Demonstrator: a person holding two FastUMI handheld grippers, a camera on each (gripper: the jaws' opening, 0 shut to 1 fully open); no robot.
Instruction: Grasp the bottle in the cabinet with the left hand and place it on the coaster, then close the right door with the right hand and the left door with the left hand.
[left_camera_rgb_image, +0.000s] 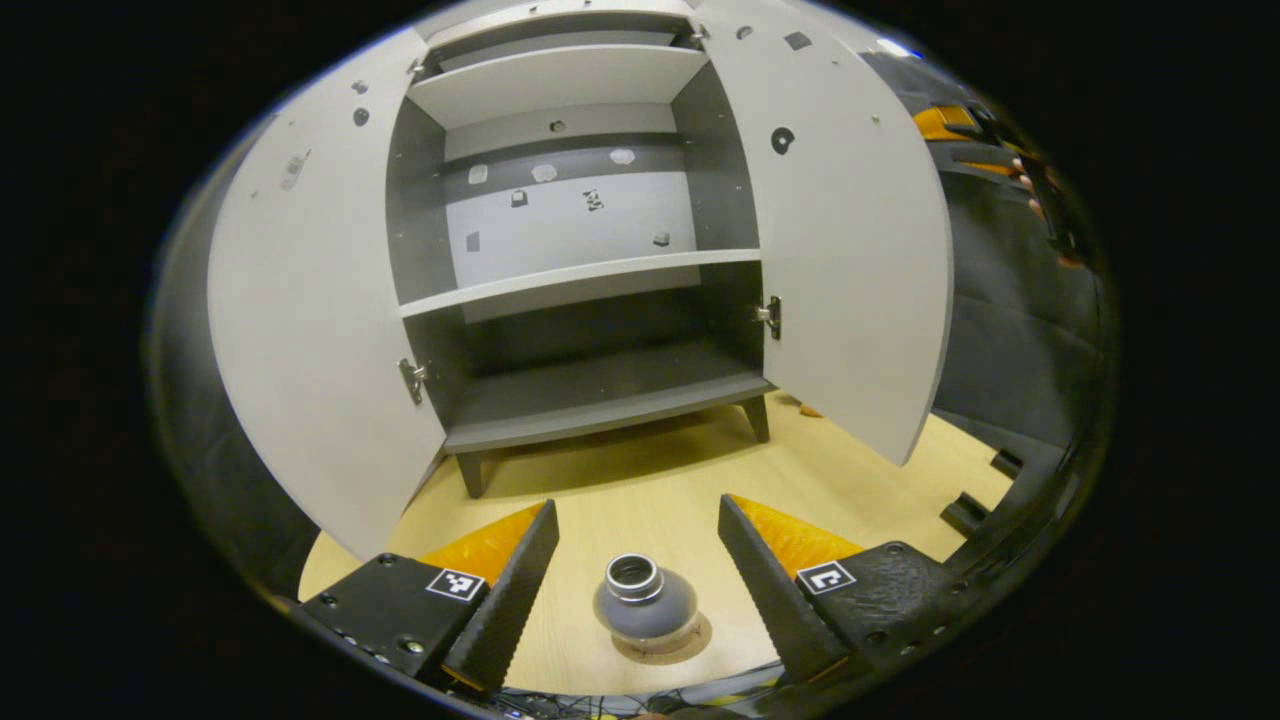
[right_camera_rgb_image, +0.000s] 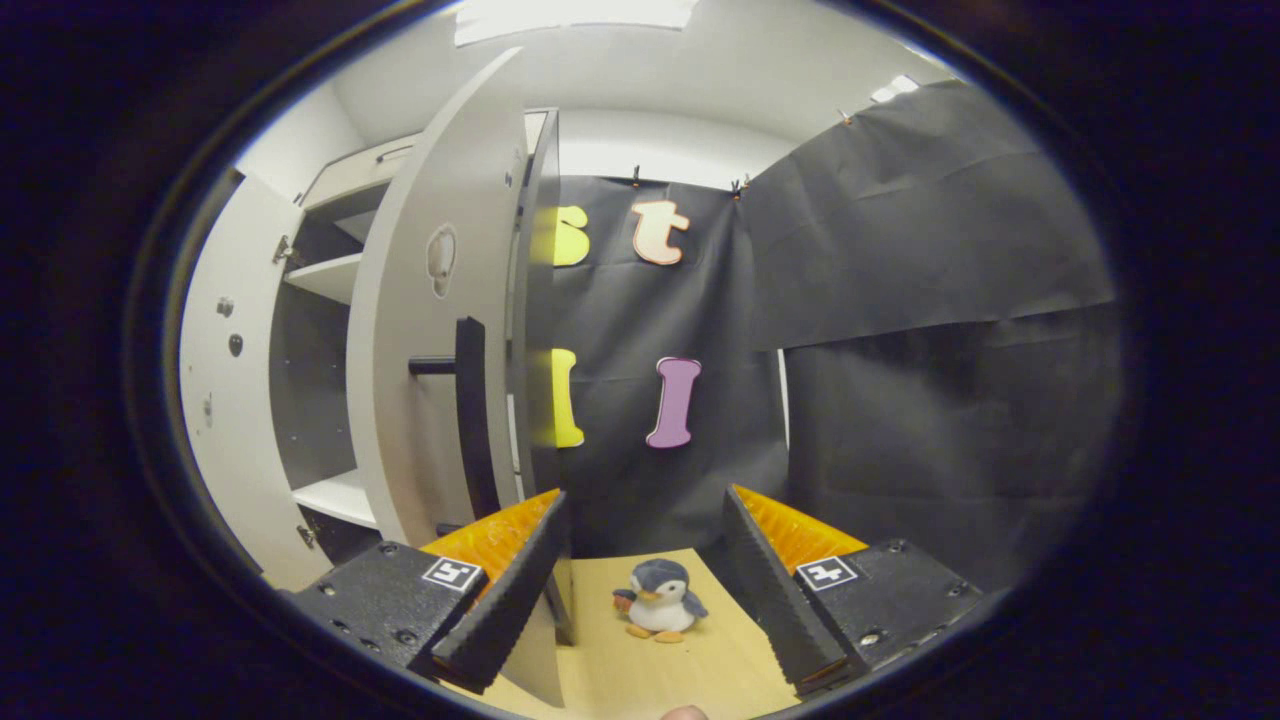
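Note:
A small grey bottle (left_camera_rgb_image: 645, 605) with a metal neck stands upright on a round coaster (left_camera_rgb_image: 685, 646) on the wooden table. My left gripper (left_camera_rgb_image: 640, 575) is open, its fingers either side of the bottle and clear of it. Behind stands the grey cabinet (left_camera_rgb_image: 590, 390) with bare shelves, its left door (left_camera_rgb_image: 310, 340) and right door (left_camera_rgb_image: 850, 270) both swung wide. In the right gripper view, my right gripper (right_camera_rgb_image: 640, 580) is open beside the right door (right_camera_rgb_image: 430, 380), close to that door's dark handle (right_camera_rgb_image: 468, 410).
A penguin plush toy (right_camera_rgb_image: 658, 600) sits on the table (right_camera_rgb_image: 660, 670) between the right gripper's fingers, farther off. The black booth wall (right_camera_rgb_image: 900, 350) closes the right side. In the left gripper view a hand and gripper (left_camera_rgb_image: 1040, 190) show at far right.

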